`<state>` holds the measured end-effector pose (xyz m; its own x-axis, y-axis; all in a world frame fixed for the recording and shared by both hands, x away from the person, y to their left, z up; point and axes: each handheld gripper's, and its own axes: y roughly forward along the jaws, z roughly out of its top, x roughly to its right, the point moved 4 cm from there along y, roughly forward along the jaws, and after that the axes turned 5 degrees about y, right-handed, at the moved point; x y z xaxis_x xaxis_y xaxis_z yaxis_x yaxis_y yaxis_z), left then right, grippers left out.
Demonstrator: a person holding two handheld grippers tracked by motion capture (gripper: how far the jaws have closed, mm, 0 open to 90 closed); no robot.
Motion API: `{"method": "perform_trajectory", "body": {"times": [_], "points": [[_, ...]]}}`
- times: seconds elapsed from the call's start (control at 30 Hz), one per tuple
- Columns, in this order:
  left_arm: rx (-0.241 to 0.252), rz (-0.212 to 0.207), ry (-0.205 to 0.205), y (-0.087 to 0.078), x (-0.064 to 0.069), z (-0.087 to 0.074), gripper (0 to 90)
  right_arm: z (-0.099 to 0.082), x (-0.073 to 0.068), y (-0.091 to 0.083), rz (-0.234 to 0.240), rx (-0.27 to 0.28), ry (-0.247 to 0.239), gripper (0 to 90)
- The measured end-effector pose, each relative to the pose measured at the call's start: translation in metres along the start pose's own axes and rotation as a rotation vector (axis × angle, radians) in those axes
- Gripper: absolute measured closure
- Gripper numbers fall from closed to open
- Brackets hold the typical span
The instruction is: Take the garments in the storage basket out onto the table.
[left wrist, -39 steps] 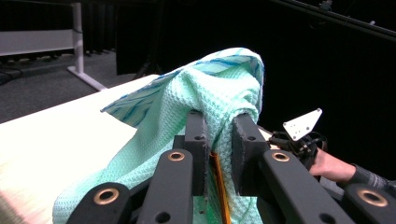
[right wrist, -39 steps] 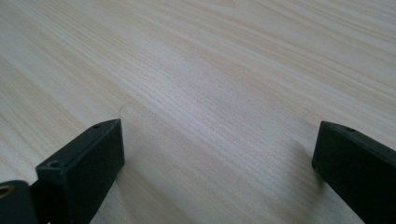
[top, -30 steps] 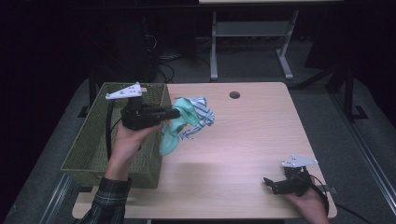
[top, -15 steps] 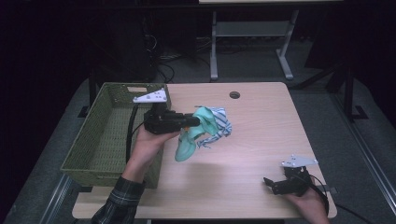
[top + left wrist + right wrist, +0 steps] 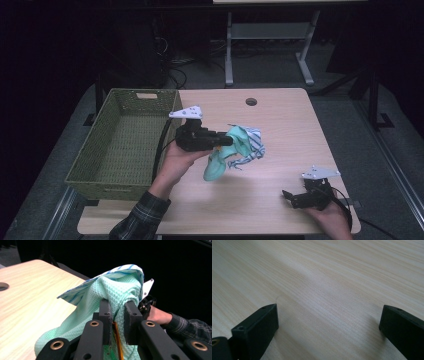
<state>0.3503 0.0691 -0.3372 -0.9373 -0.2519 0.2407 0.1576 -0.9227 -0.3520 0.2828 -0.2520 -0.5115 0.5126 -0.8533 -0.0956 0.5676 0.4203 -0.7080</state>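
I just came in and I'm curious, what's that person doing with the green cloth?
A person holds a gripper in each hand at a wooden table. The left gripper is pinching a mint green cloth with a blue-striped one bunched in, holding it up over the table beside a green basket. The right gripper rests near the table's front edge, jaws open, holding nothing.

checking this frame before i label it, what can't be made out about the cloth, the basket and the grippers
- Green waffle cloth: its lower part in the left gripper view is covered by the left gripper, whose jaws clamp it.
- Striped cloth: bunched behind the green one in the high view; whether it is a separate piece is unclear.
- Green basket: the near wall hides the floor strip behind it.
- Right gripper: small, dark.
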Motion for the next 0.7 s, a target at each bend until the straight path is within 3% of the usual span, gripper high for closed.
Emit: {"method": "perform_trajectory", "body": {"times": [0.4,0.7], "points": [[-0.045,-0.009,0.0,0.025,0.001,-0.016,78.5,0.0,0.0,0.0,0.0,0.0,-0.001,1.7],[-0.093,-0.044,0.001,0.048,0.006,-0.03,78.5,0.0,0.0,0.0,0.0,0.001,-0.002,1.7]]}}
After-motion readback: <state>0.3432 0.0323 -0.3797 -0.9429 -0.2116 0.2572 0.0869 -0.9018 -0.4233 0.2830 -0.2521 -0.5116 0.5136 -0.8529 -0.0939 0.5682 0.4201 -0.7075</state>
